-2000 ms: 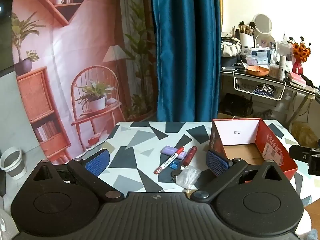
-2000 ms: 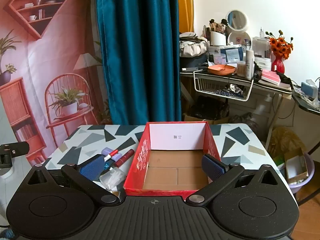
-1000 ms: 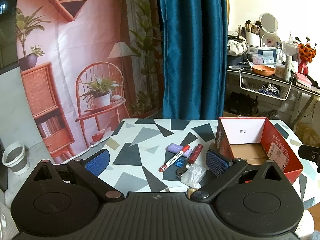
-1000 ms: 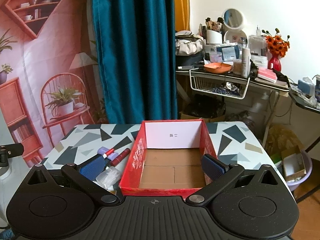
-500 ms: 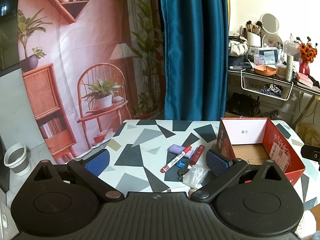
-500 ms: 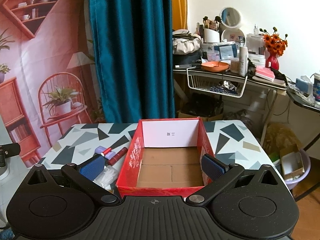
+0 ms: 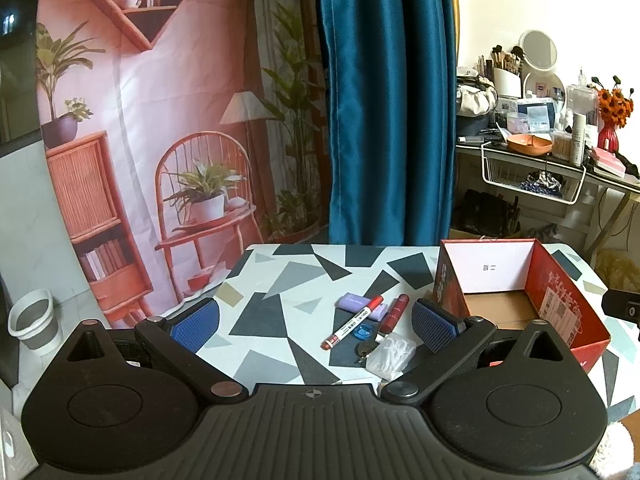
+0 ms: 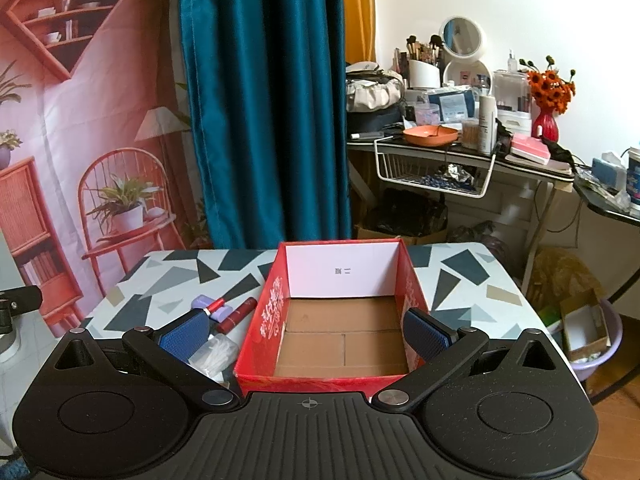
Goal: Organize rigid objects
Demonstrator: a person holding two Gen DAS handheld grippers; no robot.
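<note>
In the left wrist view, the left gripper (image 7: 316,320) is held spread and empty low in the frame. At centre right a red marker (image 7: 352,322), lilac eraser (image 7: 354,303), red tube (image 7: 394,312), keys (image 7: 364,349) and clear bag (image 7: 390,356) are clustered tightly; neighbours could be dragged along. The red box (image 8: 260,332) sits empty at the right, with the right gripper (image 8: 306,334) spread before it.

The left gripper (image 7: 316,320) has its jaws spread wide, holding nothing (blue pads apart). The right gripper (image 8: 306,332) is the same, level and facing forward.
</note>
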